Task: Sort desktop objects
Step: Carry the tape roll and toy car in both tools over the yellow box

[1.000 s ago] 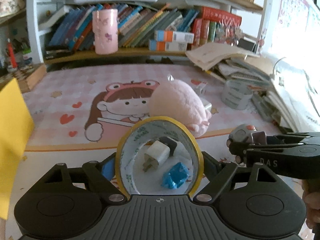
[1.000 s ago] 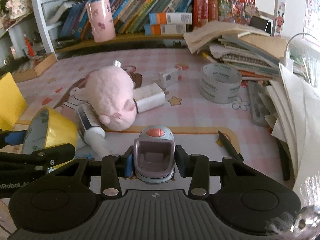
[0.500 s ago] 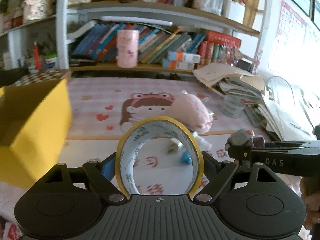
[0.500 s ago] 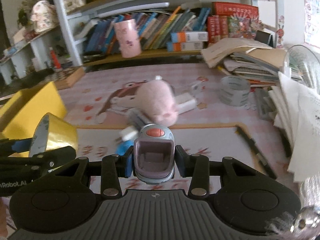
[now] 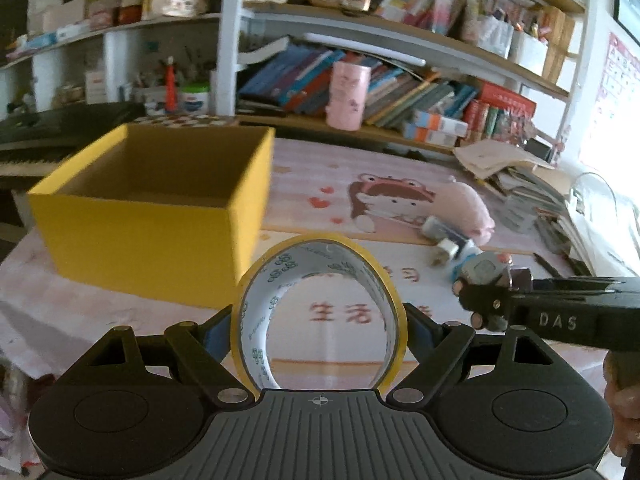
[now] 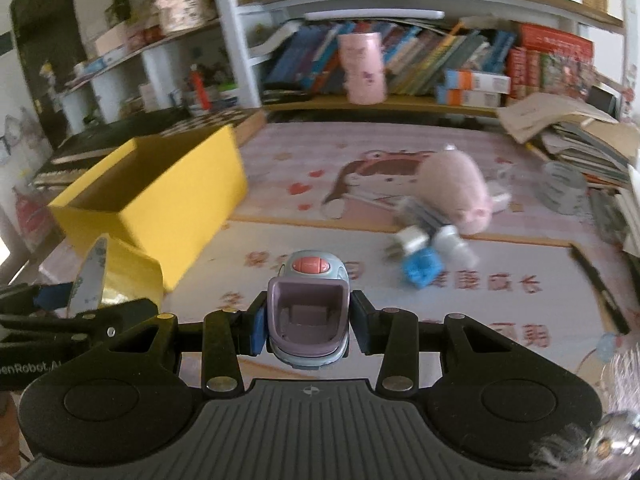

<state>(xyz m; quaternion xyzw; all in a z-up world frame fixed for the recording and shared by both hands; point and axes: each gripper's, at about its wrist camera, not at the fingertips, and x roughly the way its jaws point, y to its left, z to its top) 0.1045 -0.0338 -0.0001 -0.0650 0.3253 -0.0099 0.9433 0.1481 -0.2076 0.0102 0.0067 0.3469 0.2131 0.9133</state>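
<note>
Right now my left gripper is clamped on a yellow tape roll, upright between both fingers, above the pink desk mat beside the open yellow box. My right gripper pinches a small grey-purple gadget with a red button between its blue pads.

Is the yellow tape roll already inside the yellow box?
No, the tape roll is clamped in the left gripper, outside the yellow box.

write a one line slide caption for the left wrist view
Left gripper clamps a yellow tape roll near an open yellow cardboard box, beside the right gripper.
</note>
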